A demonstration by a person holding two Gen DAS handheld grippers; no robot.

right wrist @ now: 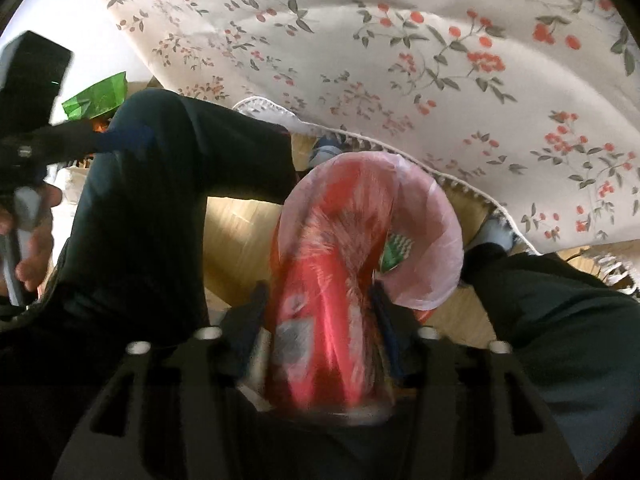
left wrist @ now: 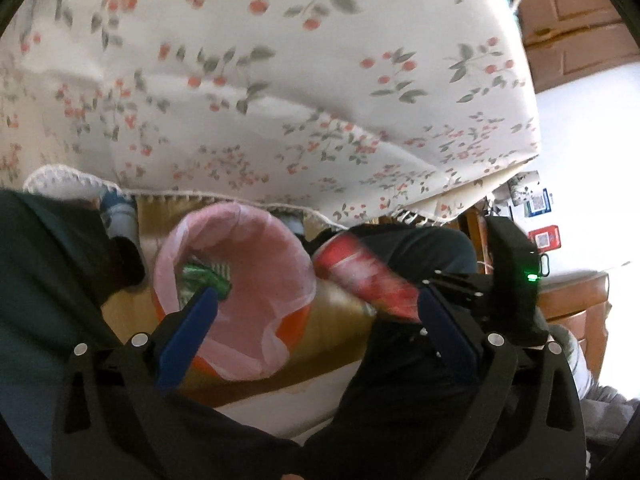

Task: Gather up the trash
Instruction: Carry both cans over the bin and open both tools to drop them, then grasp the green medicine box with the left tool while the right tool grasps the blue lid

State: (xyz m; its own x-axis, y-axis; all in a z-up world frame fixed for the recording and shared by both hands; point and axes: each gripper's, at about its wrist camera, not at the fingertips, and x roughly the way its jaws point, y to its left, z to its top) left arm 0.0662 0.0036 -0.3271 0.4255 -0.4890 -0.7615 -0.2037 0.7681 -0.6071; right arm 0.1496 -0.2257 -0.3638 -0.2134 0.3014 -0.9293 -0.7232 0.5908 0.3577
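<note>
Done: green wrapper (left wrist: 206, 276) already lies inside the pink-lined bin (left wrist: 256, 240), frame centre.
Underway: right gripper (right wrist: 320, 300) clenched on red can (right wrist: 332, 312), above bin.
Left gripper (left wrist: 316, 308): released, empty.
Left: drop can.

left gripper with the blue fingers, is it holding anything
No, the left gripper is open, its blue fingers spread wide with only the pink-lined orange bin visible beyond them and nothing clamped between.

Both wrist views face down, near, sharing the bin (left wrist: 232, 288) (right wrist: 424, 220)

Pink-lined bin (left wrist: 240, 296) on wooden floor (left wrist: 340, 320)
</note>
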